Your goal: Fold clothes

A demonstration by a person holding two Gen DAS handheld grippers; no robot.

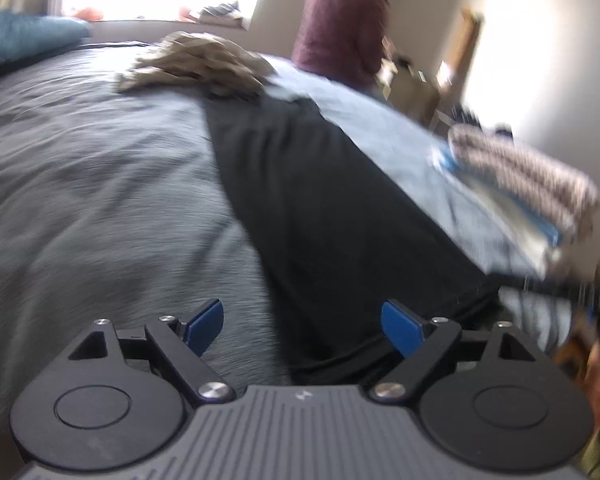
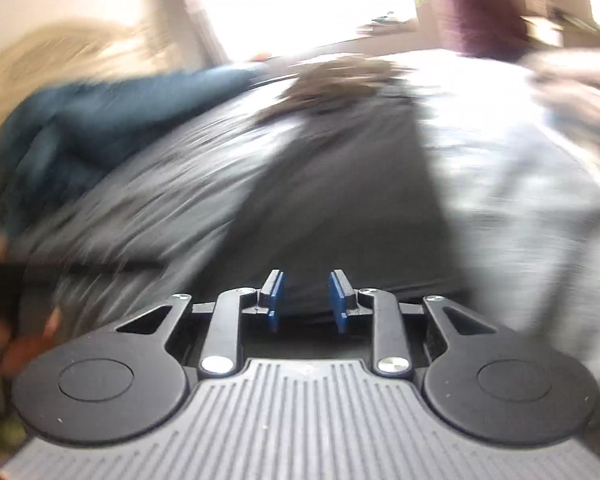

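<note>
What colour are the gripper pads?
Blue pads, on black fingers; clearest in the left wrist view.

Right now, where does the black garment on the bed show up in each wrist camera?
Left wrist: the black garment runs diagonally through the centre, down toward the right fingertip.
Right wrist: blurred, a dark band at centre, above the fingers.
Shared landmark: the crumpled tan cloth at its far end.

Readable text: I find none in either wrist view.
Gripper body [image 1: 302,394]: a small pale mark at 6 o'clock, too small to read.
</note>
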